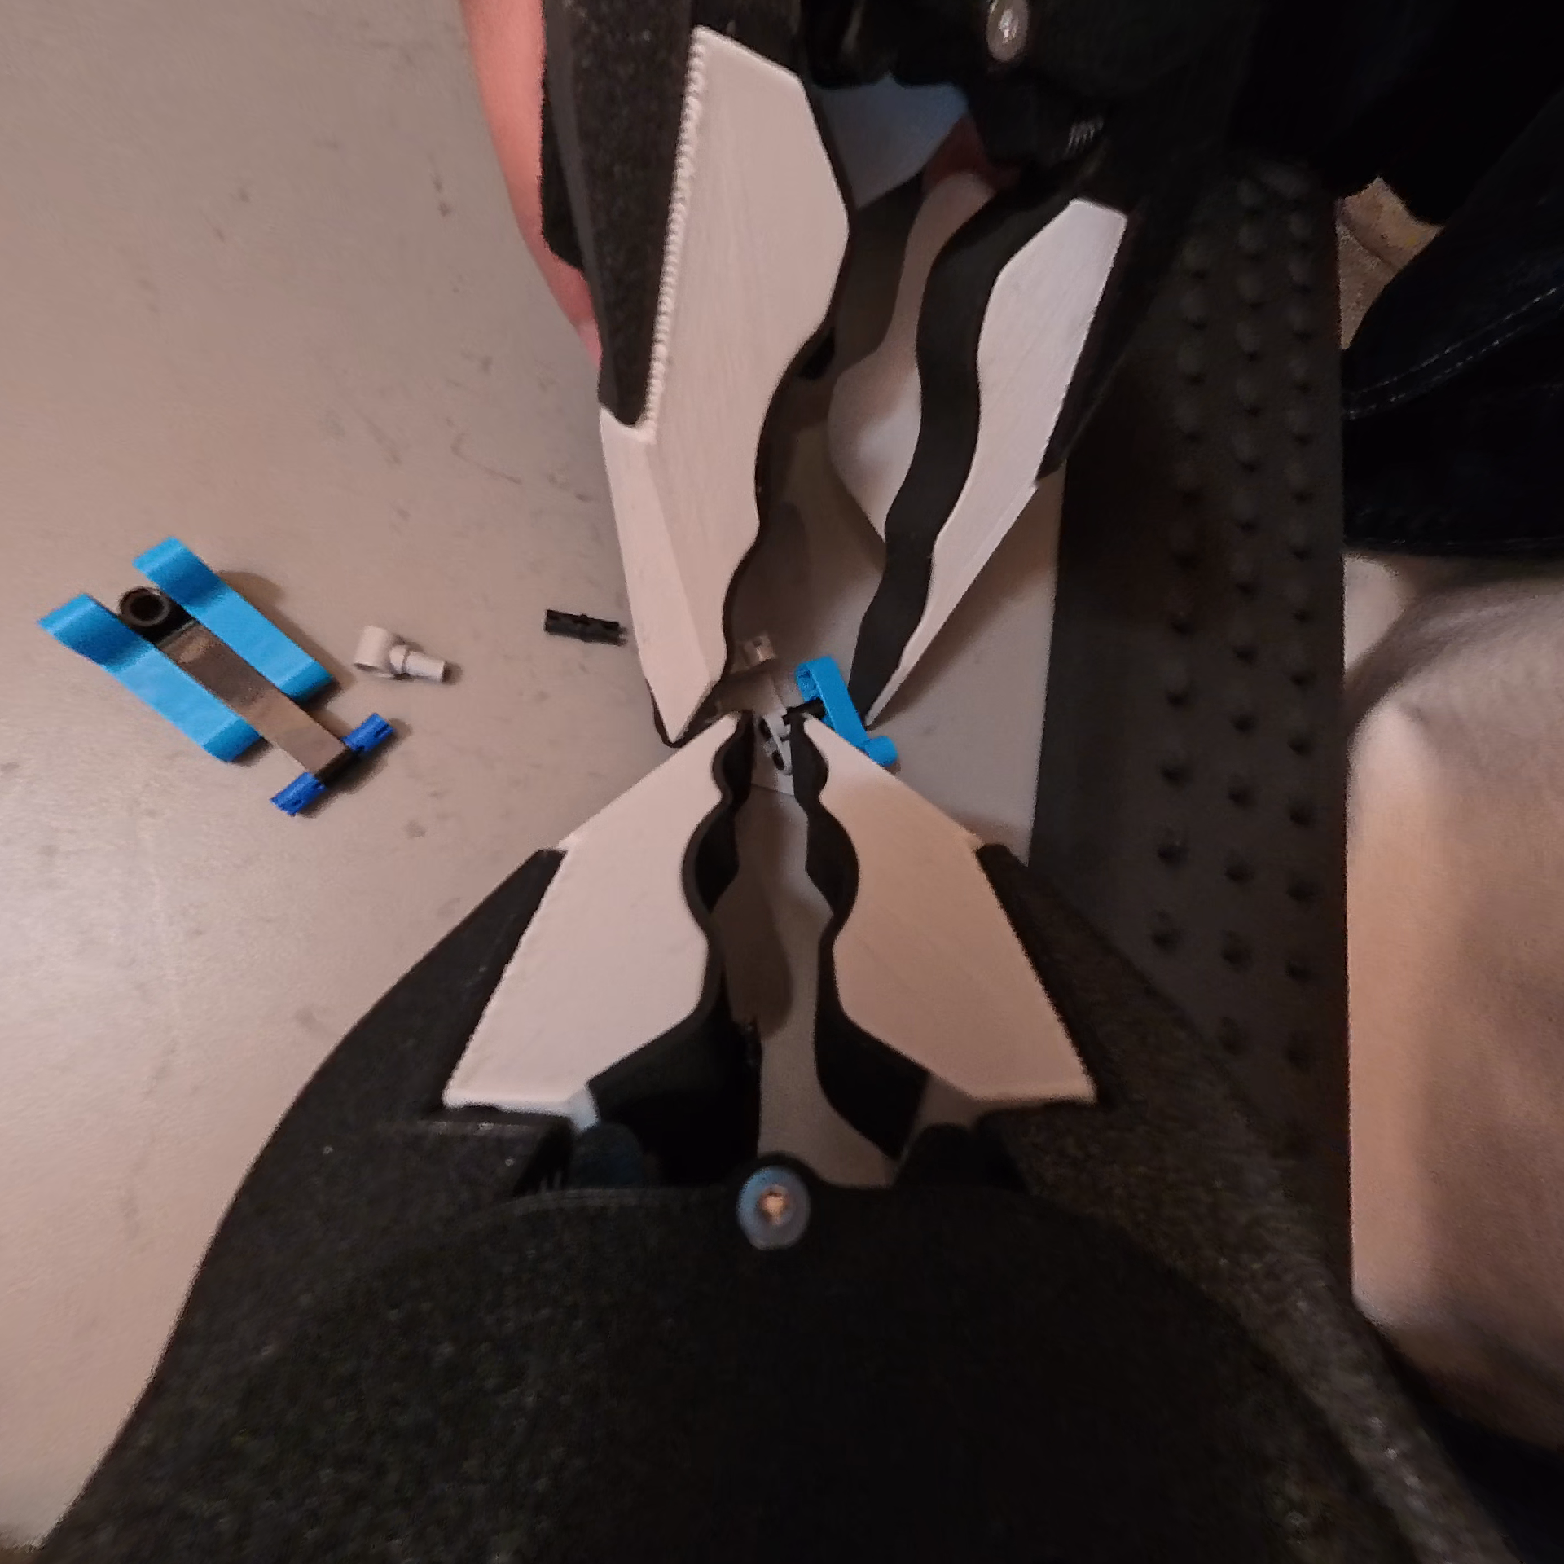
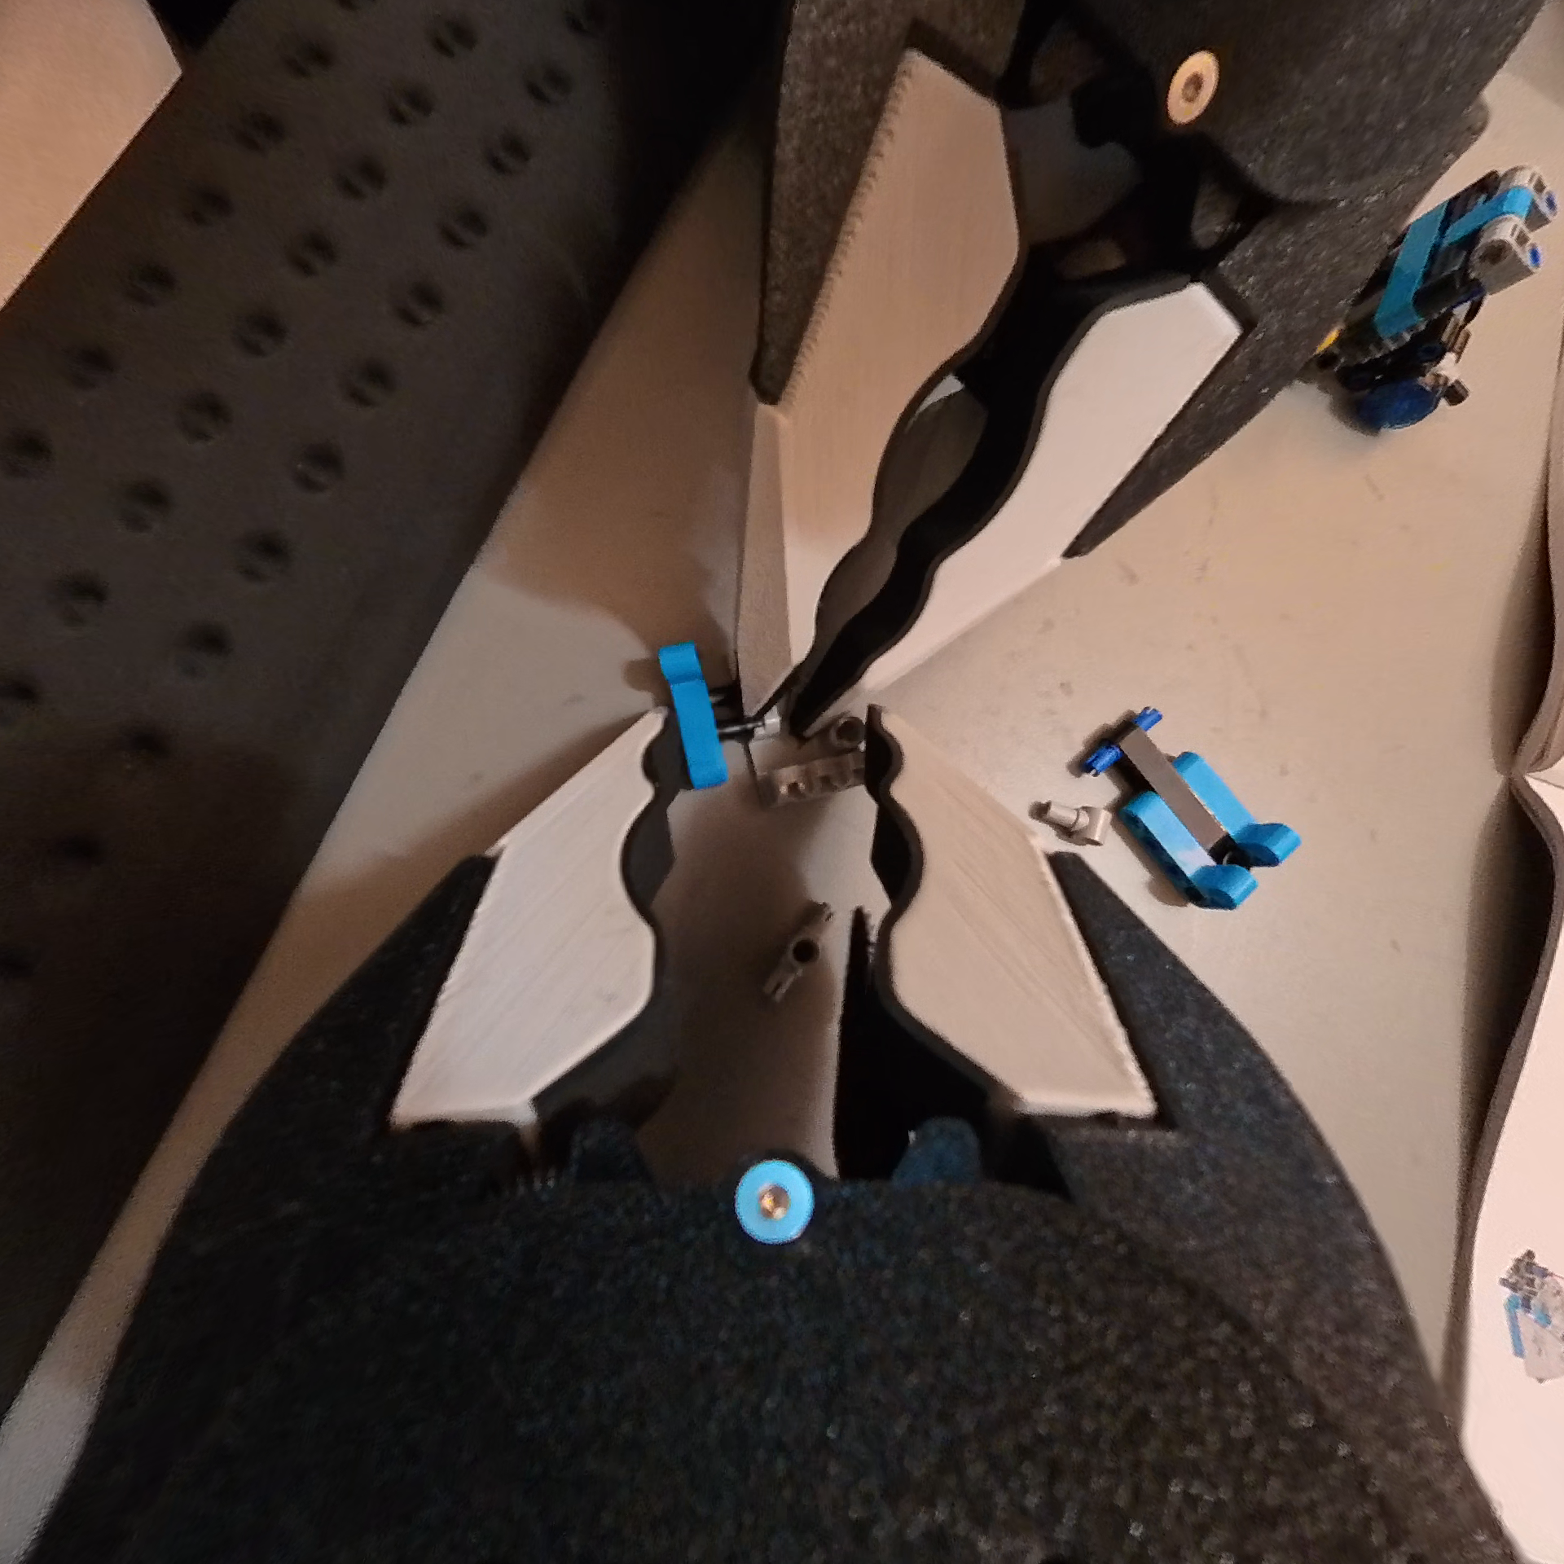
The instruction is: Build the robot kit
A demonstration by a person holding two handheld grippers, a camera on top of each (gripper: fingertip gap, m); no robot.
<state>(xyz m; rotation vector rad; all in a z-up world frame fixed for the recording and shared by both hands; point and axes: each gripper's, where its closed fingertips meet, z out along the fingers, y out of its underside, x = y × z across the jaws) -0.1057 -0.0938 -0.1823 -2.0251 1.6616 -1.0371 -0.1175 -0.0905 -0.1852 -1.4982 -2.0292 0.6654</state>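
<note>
The two grippers meet tip to tip over a beige table. My right gripper is shut across a small assembly. A blue L-shaped piece sits against its left finger and a grey holed beam against its right finger. My left gripper is nearly closed on a small grey-and-black pin piece that sticks out of that assembly. The blue piece also shows in the left wrist view. In the right wrist view the left gripper comes in from the top.
On the table lie a blue-and-grey part, a pale connector, a black pin and a dark connector. A black perforated strip runs alongside. A blue model stands far right. A printed sheet lies at the right edge. My two grippers' fingertips are within a few centimetres of each other.
</note>
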